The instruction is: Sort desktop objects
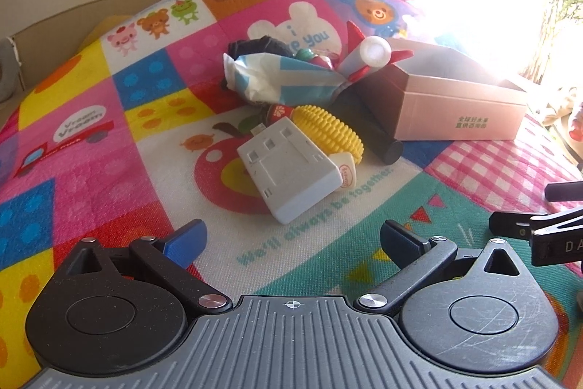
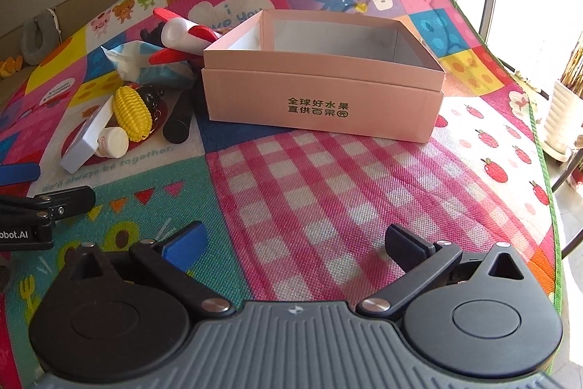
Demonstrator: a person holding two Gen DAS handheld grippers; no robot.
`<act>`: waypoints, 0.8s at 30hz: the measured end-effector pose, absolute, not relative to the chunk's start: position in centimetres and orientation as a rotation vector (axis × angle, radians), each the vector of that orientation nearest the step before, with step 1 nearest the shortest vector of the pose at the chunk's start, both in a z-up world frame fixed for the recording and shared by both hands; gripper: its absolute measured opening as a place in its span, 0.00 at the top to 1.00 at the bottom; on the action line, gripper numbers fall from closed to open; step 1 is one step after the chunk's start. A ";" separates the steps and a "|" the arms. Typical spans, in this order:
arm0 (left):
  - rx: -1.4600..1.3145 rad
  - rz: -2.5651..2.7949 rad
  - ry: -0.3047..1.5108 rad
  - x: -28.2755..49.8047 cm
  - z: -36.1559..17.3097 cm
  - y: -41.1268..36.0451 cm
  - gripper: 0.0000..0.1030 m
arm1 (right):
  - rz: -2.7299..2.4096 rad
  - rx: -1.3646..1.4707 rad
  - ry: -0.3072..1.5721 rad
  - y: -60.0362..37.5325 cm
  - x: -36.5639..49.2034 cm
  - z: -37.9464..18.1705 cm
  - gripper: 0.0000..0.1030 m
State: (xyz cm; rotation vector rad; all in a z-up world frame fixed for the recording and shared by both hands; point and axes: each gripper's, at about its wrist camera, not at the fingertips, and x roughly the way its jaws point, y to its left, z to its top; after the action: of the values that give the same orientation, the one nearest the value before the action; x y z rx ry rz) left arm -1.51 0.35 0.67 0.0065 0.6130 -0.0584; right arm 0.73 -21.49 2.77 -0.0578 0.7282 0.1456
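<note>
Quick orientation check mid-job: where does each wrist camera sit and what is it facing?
Left wrist: behind the open left gripper, low over the mat, facing the grey adapter and toy corn; right gripper's tip at its right edge.
Right wrist: behind the open right gripper, facing the pink box; left gripper's tip at its left edge.
Shared: box, corn, adapter, mat.
</note>
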 end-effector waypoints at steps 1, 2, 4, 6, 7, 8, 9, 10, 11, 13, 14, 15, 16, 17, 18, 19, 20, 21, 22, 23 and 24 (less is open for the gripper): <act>0.009 -0.060 0.600 -1.6 0.9 0.4 0.00 | 0.147 -0.058 0.725 -21.5 0.7 2.7 0.00; 0.012 -0.060 0.590 -1.7 1.1 0.4 0.00 | 0.148 -0.057 0.723 -21.5 0.7 2.7 0.00; 0.003 -0.056 0.577 -1.7 1.6 0.7 0.00 | 0.148 -0.057 0.724 -21.5 0.7 2.7 0.00; -0.018 -0.049 0.567 -1.6 1.9 1.1 0.00 | 0.149 -0.057 0.724 -21.5 0.7 2.7 0.00; -0.024 -0.042 0.566 -1.6 1.9 1.3 0.00 | 0.150 -0.057 0.724 -21.6 0.7 2.7 0.00; -0.028 -0.036 0.566 -1.6 2.0 1.4 0.00 | 0.152 -0.055 0.721 -21.6 0.6 2.7 0.00; -0.028 -0.034 0.565 -1.6 2.1 1.6 0.00 | 0.157 -0.056 0.719 -21.6 0.6 2.7 0.00; -0.028 -0.030 0.563 -1.7 2.2 1.8 0.00 | 0.164 -0.057 0.717 -21.7 0.5 2.7 0.00; -0.027 -0.026 0.562 -1.7 2.2 2.0 0.00 | 0.170 -0.057 0.714 -21.7 0.5 2.7 0.00; -0.028 -0.015 0.565 -1.7 2.2 2.4 0.00 | 0.171 -0.057 0.711 -21.6 0.5 2.8 0.00; -0.029 -0.008 0.569 -1.6 2.2 2.7 0.00 | 0.177 -0.057 0.713 -21.5 0.5 2.8 0.00; -0.032 0.002 0.574 -1.4 2.1 3.0 0.00 | 0.194 -0.055 0.714 -21.3 0.6 2.9 0.00; -0.035 0.012 0.577 -1.3 2.1 3.3 0.00 | 0.222 -0.051 0.711 -21.1 0.7 3.1 0.00; -0.039 0.023 0.578 -1.3 2.1 3.6 0.00 | 0.245 -0.049 0.696 -20.6 0.7 3.3 0.00; -0.044 0.033 0.578 -1.2 2.1 3.9 0.00 | 0.259 -0.057 0.675 -20.0 0.7 3.6 0.00; -0.051 0.042 0.577 -1.1 2.1 4.3 0.00 | 0.276 -0.079 0.650 -19.2 0.8 3.9 0.03; -0.058 0.051 0.576 -1.2 2.1 4.7 0.00 | 0.292 -0.115 0.620 -18.2 0.8 4.2 0.08; -0.065 0.060 0.573 -1.2 2.2 5.0 0.00 | 0.318 -0.155 0.594 -17.1 0.9 4.5 0.21; -0.071 0.069 0.570 -1.2 2.3 5.4 0.00 | 0.350 -0.192 0.576 -15.9 1.0 4.7 0.36; -0.076 0.077 0.567 -1.3 2.5 5.8 0.00 | 0.389 -0.222 0.566 -14.7 1.2 4.9 0.42; -0.080 0.083 0.562 -1.4 2.6 6.3 0.00 | 0.434 -0.248 0.562 -13.6 1.3 5.0 0.51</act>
State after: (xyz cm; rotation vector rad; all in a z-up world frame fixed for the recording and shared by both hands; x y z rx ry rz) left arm -1.43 6.25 2.63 -0.0804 0.5616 0.0832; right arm 1.33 -13.59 5.00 -0.2483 0.5618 0.4337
